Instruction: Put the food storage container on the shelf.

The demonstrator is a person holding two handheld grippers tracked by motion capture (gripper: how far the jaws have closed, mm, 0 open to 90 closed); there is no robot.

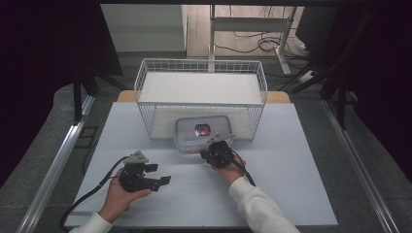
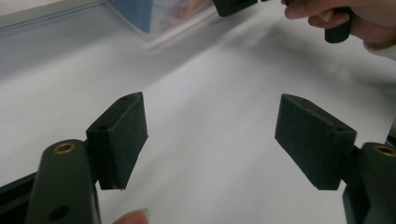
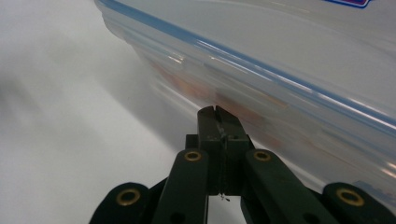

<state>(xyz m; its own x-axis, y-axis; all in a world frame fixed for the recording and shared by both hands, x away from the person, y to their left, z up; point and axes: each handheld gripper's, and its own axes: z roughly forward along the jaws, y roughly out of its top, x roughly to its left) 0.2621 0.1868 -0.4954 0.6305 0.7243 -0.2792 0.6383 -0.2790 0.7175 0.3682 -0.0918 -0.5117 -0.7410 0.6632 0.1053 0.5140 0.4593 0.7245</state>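
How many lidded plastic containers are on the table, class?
1. The clear plastic container with a blue-edged lid sits on the white table, just in front of the wire basket, by the right gripper. None shows inside the basket.

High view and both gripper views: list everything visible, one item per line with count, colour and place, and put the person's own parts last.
Table: one, white top, centre of the high view.
Wire basket: one, white, at the far edge of the table.
Container: one, clear with a blue-edged lid and a red and blue label, in front of the basket; reddish contents blurred.
Desk frame: one, white, on the floor beyond the table, with cables.
Left gripper: one, black, near left of the table, jaws wide apart over bare table.
Right gripper: one, black, jaws closed at the container's near side; a grip on it cannot be told.
Hands: two, white sleeves, from the bottom edge.
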